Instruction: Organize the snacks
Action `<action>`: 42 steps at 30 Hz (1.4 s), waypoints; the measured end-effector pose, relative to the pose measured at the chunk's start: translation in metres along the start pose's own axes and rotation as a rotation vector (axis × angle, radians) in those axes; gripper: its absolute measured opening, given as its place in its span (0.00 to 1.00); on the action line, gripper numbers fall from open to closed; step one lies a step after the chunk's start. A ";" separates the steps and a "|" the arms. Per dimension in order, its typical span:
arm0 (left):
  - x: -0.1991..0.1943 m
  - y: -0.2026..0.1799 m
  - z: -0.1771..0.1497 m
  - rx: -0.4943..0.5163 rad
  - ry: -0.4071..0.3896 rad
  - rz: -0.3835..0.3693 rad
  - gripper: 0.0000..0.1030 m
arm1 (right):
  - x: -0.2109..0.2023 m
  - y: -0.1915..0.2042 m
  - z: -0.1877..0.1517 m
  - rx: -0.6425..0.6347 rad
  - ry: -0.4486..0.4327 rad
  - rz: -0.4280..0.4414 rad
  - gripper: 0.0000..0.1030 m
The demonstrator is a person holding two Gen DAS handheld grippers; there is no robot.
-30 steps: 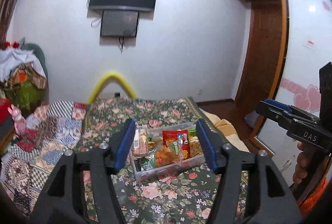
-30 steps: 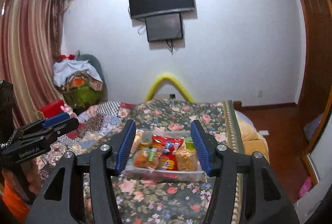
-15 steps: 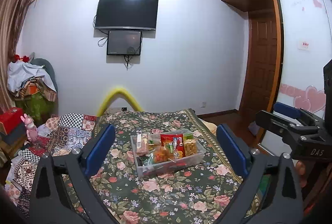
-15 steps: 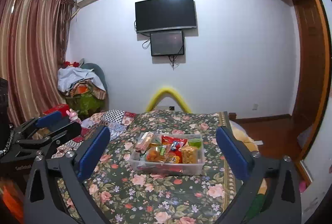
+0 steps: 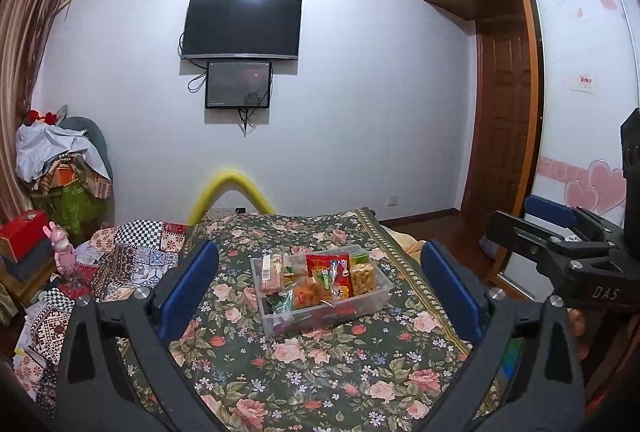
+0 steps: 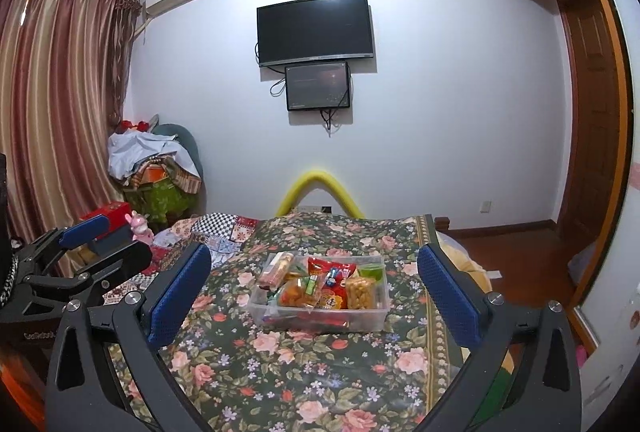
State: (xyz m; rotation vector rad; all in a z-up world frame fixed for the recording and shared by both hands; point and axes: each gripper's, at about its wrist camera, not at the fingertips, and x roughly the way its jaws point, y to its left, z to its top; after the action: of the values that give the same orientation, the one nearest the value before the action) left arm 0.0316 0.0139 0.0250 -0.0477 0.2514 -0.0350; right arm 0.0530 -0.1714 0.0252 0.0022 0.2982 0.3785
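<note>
The left gripper (image 5: 320,296) is holding its jaws fully spread, gripping nothing; the right gripper (image 6: 314,294) is doing the same. The clear plastic bin (image 5: 362,302) of snack packets (image 6: 320,288) is sitting on the floral bedspread (image 6: 280,372), beyond both sets of fingertips and touching neither. The left wrist view is showing the mirrored wardrobe door (image 5: 576,92) with heart stickers and the right gripper at its right edge. The right wrist view is showing the striped curtain (image 6: 52,104) and the left gripper at its left edge. Bare bedspread is surrounding the bin on all sides; the cloth's bordered edge (image 6: 434,292) is running just right of the bin.
</note>
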 end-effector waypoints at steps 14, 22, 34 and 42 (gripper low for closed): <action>0.002 0.002 -0.001 -0.005 0.003 -0.008 1.00 | -0.003 0.003 -0.001 -0.006 0.002 -0.009 1.00; 0.003 0.002 -0.002 -0.018 0.007 -0.013 1.00 | -0.002 0.003 -0.001 -0.001 0.009 -0.006 1.00; 0.006 0.009 -0.002 -0.050 0.019 -0.025 1.00 | -0.004 0.004 -0.002 -0.005 0.014 -0.017 1.00; 0.007 0.009 -0.002 -0.048 0.029 -0.042 1.00 | -0.003 0.003 -0.001 -0.008 0.013 -0.018 1.00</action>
State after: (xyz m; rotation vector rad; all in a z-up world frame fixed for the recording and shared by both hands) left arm 0.0386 0.0221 0.0212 -0.1007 0.2803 -0.0718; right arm 0.0485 -0.1697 0.0253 -0.0107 0.3092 0.3621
